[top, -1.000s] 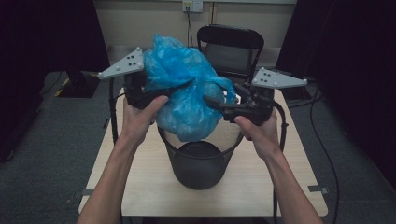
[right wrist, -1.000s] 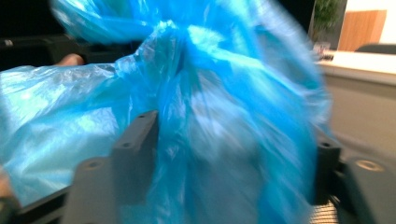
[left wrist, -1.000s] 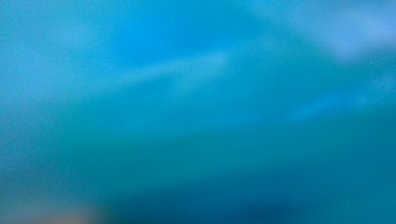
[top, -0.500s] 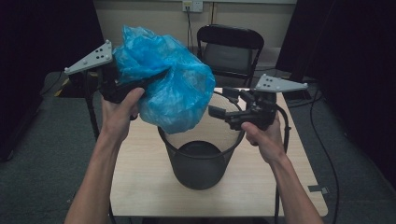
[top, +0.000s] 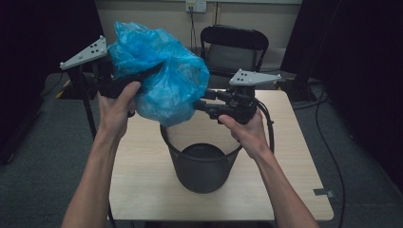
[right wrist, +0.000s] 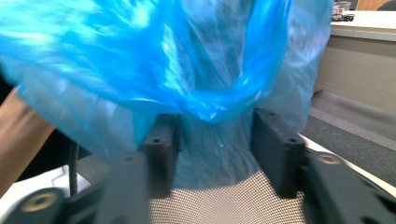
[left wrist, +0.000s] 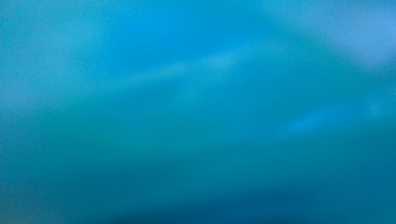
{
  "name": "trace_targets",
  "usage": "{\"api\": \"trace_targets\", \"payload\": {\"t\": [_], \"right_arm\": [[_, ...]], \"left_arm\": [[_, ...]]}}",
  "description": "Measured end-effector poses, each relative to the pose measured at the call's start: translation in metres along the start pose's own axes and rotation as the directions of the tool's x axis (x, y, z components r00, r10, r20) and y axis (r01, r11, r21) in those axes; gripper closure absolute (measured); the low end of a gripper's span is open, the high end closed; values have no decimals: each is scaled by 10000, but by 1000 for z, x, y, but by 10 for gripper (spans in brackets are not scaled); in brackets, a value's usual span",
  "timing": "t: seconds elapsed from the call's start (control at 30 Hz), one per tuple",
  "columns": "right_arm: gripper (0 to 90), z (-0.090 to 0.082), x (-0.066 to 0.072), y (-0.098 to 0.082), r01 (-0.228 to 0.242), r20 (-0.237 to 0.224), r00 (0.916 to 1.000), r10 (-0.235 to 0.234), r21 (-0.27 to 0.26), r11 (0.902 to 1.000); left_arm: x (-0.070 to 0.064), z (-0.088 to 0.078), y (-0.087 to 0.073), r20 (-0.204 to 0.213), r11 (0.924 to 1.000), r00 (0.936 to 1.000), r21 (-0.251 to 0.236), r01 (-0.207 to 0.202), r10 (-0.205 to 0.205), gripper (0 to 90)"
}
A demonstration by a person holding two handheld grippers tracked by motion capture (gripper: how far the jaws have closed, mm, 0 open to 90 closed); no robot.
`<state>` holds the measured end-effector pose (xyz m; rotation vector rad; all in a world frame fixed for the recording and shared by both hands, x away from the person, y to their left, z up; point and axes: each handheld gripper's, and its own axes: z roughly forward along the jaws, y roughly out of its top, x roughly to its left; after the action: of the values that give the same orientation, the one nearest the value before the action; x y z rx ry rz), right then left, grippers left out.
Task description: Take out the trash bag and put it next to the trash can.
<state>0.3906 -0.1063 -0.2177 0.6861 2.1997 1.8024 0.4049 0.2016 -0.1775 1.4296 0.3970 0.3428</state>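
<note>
blue bag (top: 159, 76): bunched up, upper left of the high view, hanging above the mesh bin (top: 202, 161)
left gripper (top: 138, 78): buried in the plastic, honestly can't tell its jaws
right gripper (top: 202, 102): jaws spread wide, bag fold between them
bin: center of the table (top: 294, 156)

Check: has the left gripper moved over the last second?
Yes. The left gripper with the blue bag swung left and up, away from the chair.

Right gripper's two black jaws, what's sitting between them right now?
In the right gripper view, a fold of the crinkled blue plastic bag hangs in the gap between the right gripper's spread jaws.
</note>
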Motion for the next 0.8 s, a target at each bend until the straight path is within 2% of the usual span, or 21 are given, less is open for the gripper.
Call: {"api": "trace_targets", "payload": {"t": [0.03,0.07,0.13,0.23,0.3,0.4,0.47,0.6,0.8], "right_arm": [[445,-1,1,0,8,16,10000,-8,12,10000],[402,-6,2,-2,41,38,10000,-41,28,10000],[383,-11,1,-4,80,94,9999,-80,45,10000],[383,-20,1,-8,137,186,9997,-137,17,9999],[388,-26,0,-12,167,248,9996,-169,76,9998],[397,-34,-2,-23,231,357,9991,-238,190,9996],[415,-40,-4,-28,213,407,9989,-217,84,9997],[424,-51,-8,-37,187,642,9978,-176,-158,9997],[413,-61,-17,-50,-9,891,9960,30,-230,9997]], "left_arm": [[4,0,-1,-52,10000,10000,-4,24,-24,887],[12,-1,-2,-156,9994,9996,-241,229,-233,887],[18,-1,0,-327,9996,9993,-180,199,-205,887],[23,-1,4,-506,9997,9986,-165,159,-167,887],[28,-1,8,-796,9998,9968,-204,5,-21,887],[36,-1,12,-949,9998,9954,-171,105,-121,887],[40,-1,13,-1003,9994,9947,-283,180,-207,887],[43,-3,17,-1240,9993,9922,-373,49,-95,887],[54,-7,13,-1739,10000,9847,-42,66,-72,887]]}}
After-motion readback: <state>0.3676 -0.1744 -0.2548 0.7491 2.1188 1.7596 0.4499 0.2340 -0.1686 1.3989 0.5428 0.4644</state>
